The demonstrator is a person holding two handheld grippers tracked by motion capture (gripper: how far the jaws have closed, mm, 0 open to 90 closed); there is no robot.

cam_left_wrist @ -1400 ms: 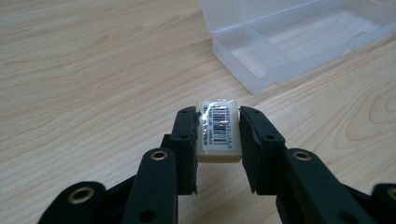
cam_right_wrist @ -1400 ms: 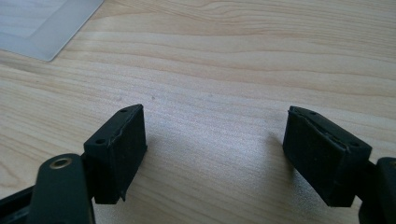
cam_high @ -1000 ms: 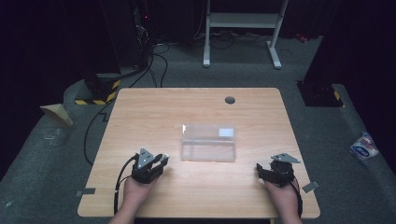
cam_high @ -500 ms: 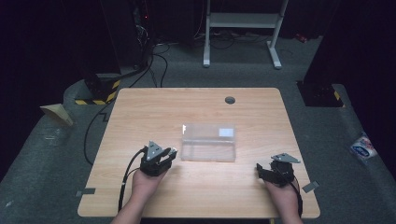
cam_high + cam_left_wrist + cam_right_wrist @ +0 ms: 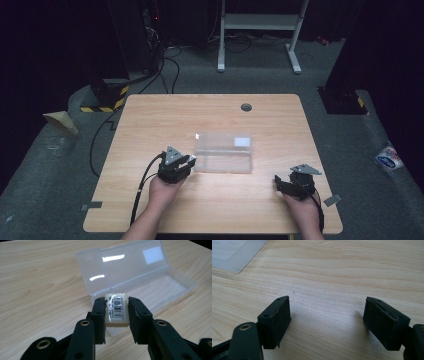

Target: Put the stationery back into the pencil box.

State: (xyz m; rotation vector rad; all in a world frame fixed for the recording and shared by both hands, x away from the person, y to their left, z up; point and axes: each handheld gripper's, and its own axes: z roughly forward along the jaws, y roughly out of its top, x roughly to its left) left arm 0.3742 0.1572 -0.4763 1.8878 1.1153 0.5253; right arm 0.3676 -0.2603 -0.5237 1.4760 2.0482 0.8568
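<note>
A clear plastic box (image 5: 223,152) lies open in the middle of the table, its lid folded back (image 5: 130,262) and its tray (image 5: 162,290) toward the front. My left gripper (image 5: 187,161) sits at the box's left end, shut on a small cream eraser with a barcode label (image 5: 117,310), held just over the near corner of the tray. My right gripper (image 5: 282,184) rests low over the table at the front right, open, with bare wood between its fingers (image 5: 275,320). A corner of the box (image 5: 237,252) shows at the top left of the right gripper view.
The wooden table (image 5: 150,125) has a round grommet (image 5: 246,107) near its far edge. Cables (image 5: 145,182) trail from my left gripper over the front edge. Beyond the table are a dark floor, a white frame (image 5: 260,30) and a yellow-black striped block (image 5: 102,105).
My left gripper has moved right and a little forward with the eraser, from the front left up to the box's left end. The right gripper has stayed put.
</note>
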